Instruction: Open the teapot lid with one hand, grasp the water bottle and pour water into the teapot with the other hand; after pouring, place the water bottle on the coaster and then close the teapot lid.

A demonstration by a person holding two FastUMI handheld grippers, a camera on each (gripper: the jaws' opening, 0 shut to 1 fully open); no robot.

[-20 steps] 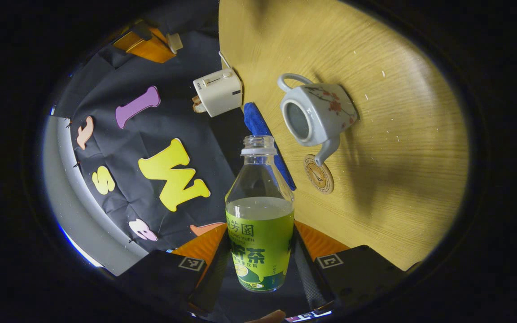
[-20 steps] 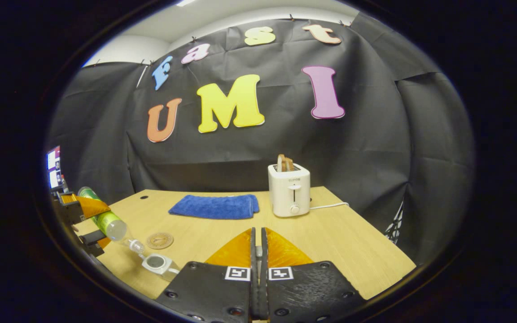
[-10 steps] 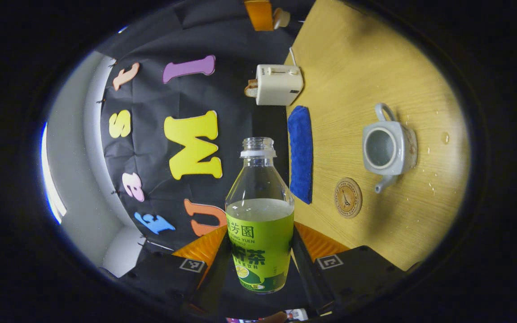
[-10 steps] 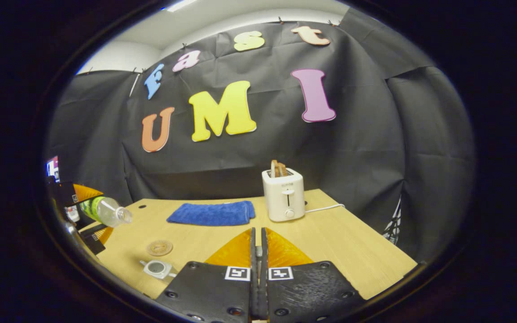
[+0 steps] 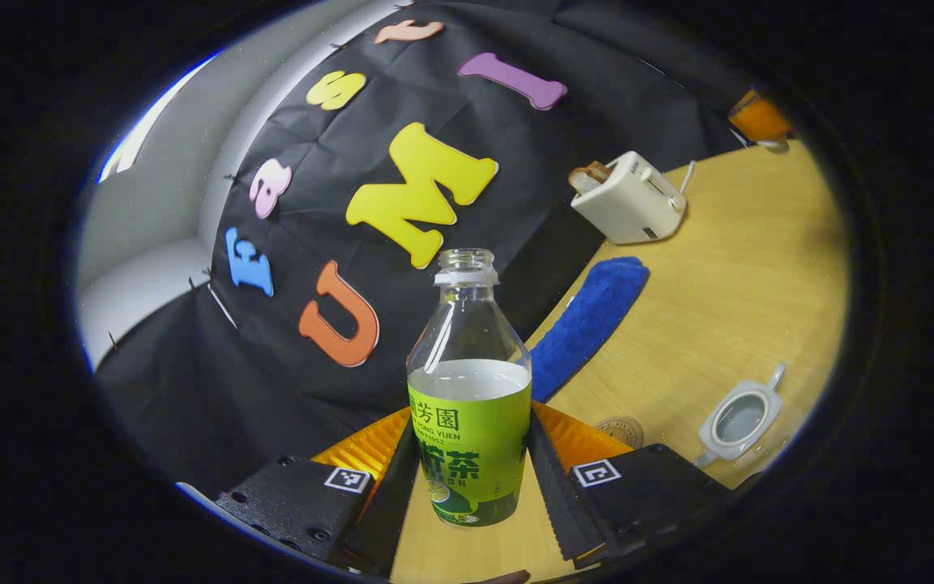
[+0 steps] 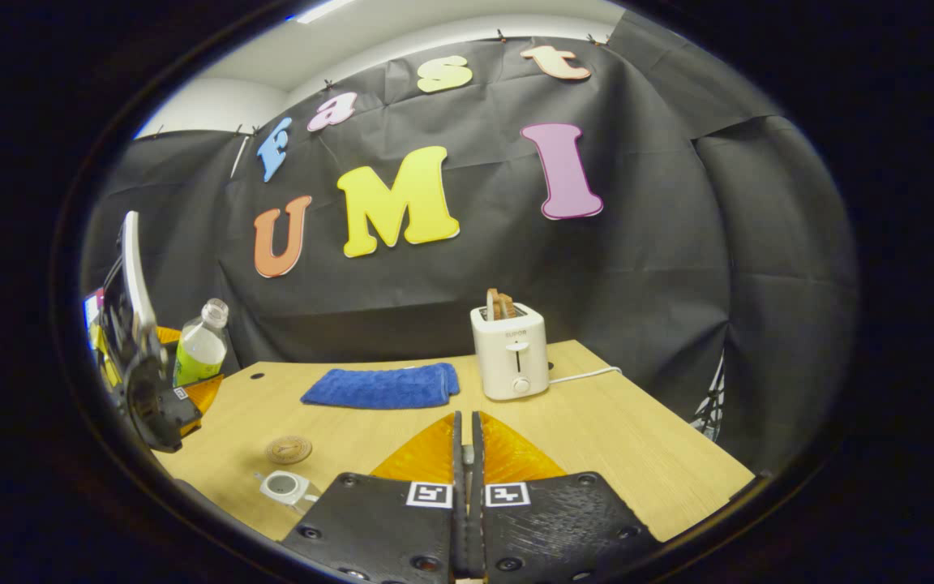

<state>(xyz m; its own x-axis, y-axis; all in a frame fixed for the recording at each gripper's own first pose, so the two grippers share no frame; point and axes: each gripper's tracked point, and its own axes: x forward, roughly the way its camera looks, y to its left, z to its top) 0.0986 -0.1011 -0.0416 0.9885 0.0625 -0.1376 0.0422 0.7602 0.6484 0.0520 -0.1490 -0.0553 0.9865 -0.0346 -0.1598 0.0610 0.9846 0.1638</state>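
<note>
Although roughly half full, the water bottle point(image 5: 469, 381) is uncapped and thin-walled, so it likely handles light, a bit slick, and prone to slopping if tipped. It stands nearly upright in the left gripper point(image 5: 471, 478), whose fingers clamp its labelled lower body, a sensible hold. Right of it on the surface point(image 5: 710, 276), the coaster point(image 5: 620, 431) lies near, the lidless teapot point(image 5: 737, 420) just beyond. The right gripper point(image 6: 464, 478) is pressed closed; what it pinches cannot be told.
</note>
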